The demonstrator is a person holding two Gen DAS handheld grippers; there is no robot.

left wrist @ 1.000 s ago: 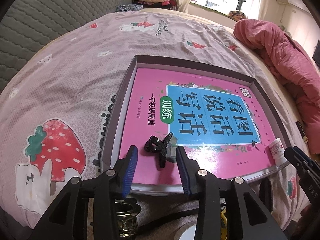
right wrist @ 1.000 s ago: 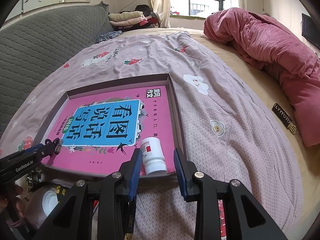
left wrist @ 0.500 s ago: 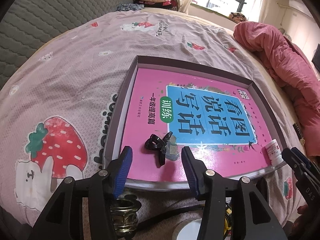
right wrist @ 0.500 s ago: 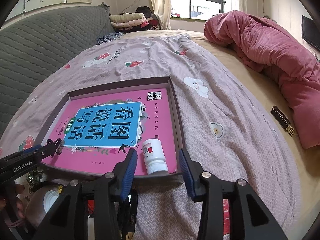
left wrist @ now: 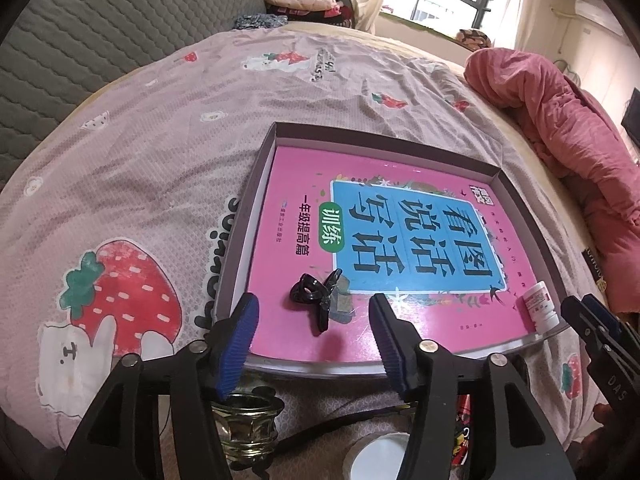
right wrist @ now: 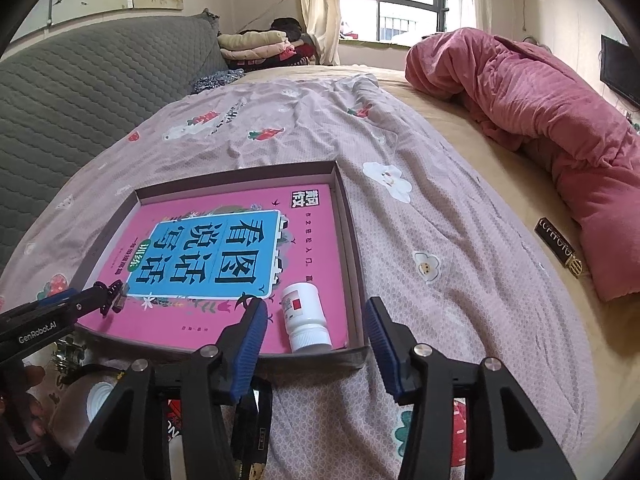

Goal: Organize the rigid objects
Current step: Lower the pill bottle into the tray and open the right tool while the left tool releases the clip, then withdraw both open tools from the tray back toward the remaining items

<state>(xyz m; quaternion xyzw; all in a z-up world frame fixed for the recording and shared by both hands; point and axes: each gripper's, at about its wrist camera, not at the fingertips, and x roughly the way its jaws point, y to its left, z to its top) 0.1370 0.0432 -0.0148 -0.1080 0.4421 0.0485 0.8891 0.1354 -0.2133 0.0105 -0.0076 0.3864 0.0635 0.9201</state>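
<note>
1. Both claws are empty with their fingers spread apart. The left claw hovers at the near edge of the shallow box, and the right claw hovers at that same near edge, further along toward the box's right corner.

2. Already in place, by the look of it: a pink book lies flat and fills the floor of the box. On its cover, just ahead of the left claw and between its fingers' line of sight, sits a black hair clip. A small white bottle lies on its side in the box's near right corner, just ahead of the right claw, cap toward the claw.

3. So three rigid things appear gathered in the box, which rests on the bed.

4. Possibly left to do: below and behind the left claw, off the edge of the bed, a glass jar and a white round lid-like thing are partly visible, with some red packaging near them; whether they belong to the task cannot be told.

5. A dark labelled bar lies on the bed well to the right of the right claw, outside the box; I judge it a likely candidate to collect.

6. Overall the task seems partway to well along, not clearly finished.
</note>
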